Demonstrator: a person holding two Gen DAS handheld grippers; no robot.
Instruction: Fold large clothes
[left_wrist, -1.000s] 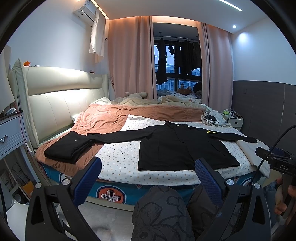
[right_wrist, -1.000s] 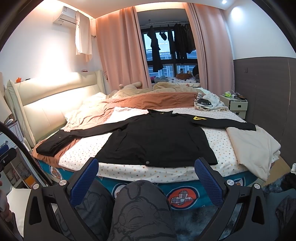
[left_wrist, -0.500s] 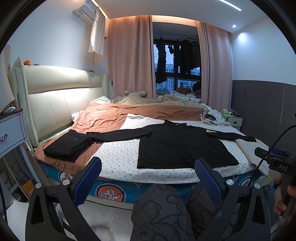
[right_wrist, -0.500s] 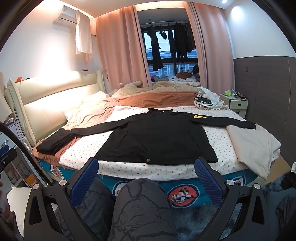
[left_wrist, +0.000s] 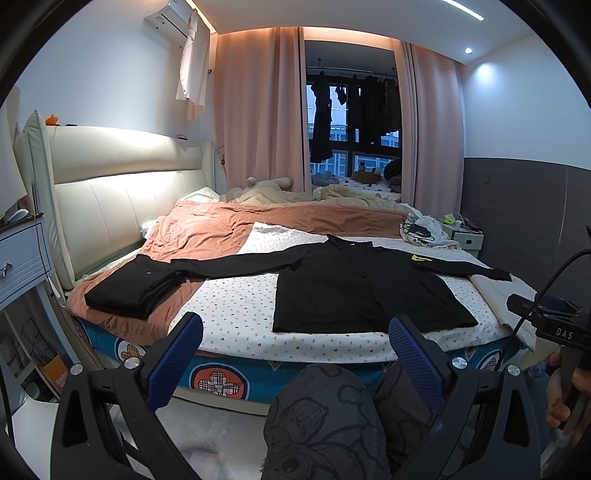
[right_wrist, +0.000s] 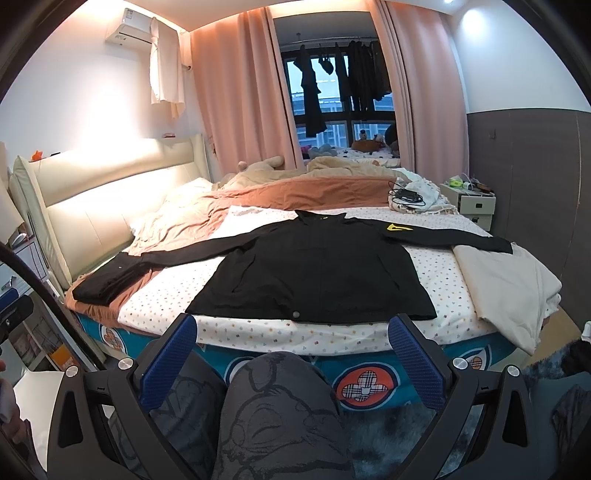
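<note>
Bed nearer — jacket flat

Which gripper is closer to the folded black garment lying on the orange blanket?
Left. The left gripper hangs off the bed's near edge, with the folded black garment ahead to its left. The right gripper faces the spread black jacket, farther along the bed.

Both fisheye cameras sit low beside the bed with the dotted white sheet, just behind each hand-held gripper, facing across the mattress toward the pink-curtained window. The left view stands nearer the cream padded headboard; the right view faces the bed's middle. Both share the spread black long-sleeved jacket, well ahead of the blue fingertips.
</note>
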